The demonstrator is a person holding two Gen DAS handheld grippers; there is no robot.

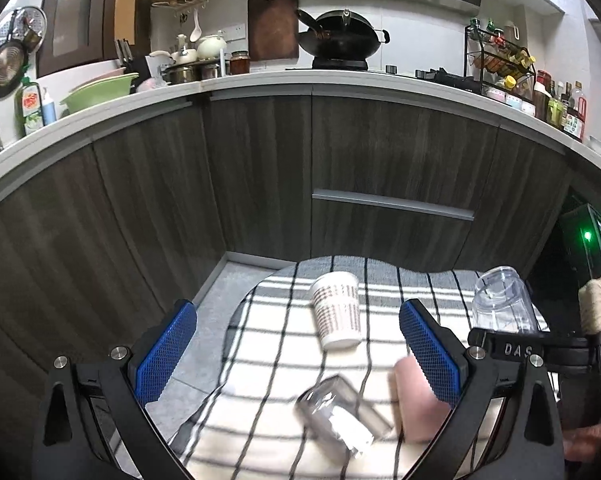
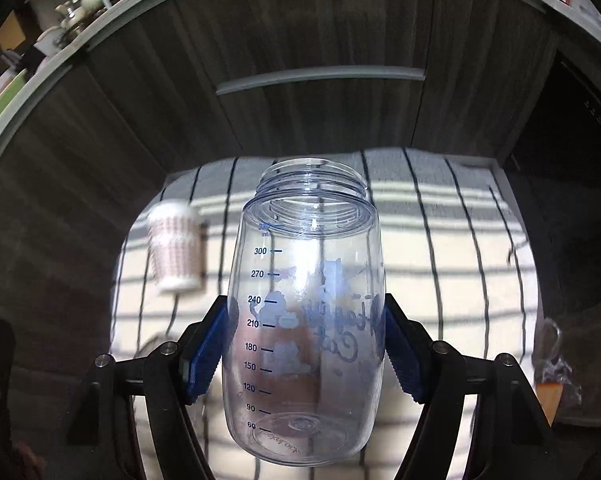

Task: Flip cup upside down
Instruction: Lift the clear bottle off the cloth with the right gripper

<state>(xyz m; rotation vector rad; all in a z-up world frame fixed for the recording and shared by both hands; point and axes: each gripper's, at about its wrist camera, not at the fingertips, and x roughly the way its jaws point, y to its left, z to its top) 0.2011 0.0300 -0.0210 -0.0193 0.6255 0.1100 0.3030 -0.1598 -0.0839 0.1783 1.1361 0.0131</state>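
My right gripper (image 2: 304, 344) is shut on a clear plastic cup (image 2: 304, 320) with blue measuring marks. It holds the cup off the table, mouth pointing away and up. The same cup shows at the right in the left wrist view (image 1: 502, 300). My left gripper (image 1: 296, 352) is open and empty above the checked tablecloth (image 1: 268, 420). A white paper cup with brown dots (image 1: 336, 310) stands upside down on the cloth beyond the left gripper; it also shows in the right wrist view (image 2: 175, 246).
A clear square glass (image 1: 340, 416) lies on its side on the cloth near a pink cup (image 1: 416, 404). Dark wooden kitchen cabinets (image 1: 380, 152) stand behind the table. A crumpled wrapper (image 2: 554, 364) sits at the right.
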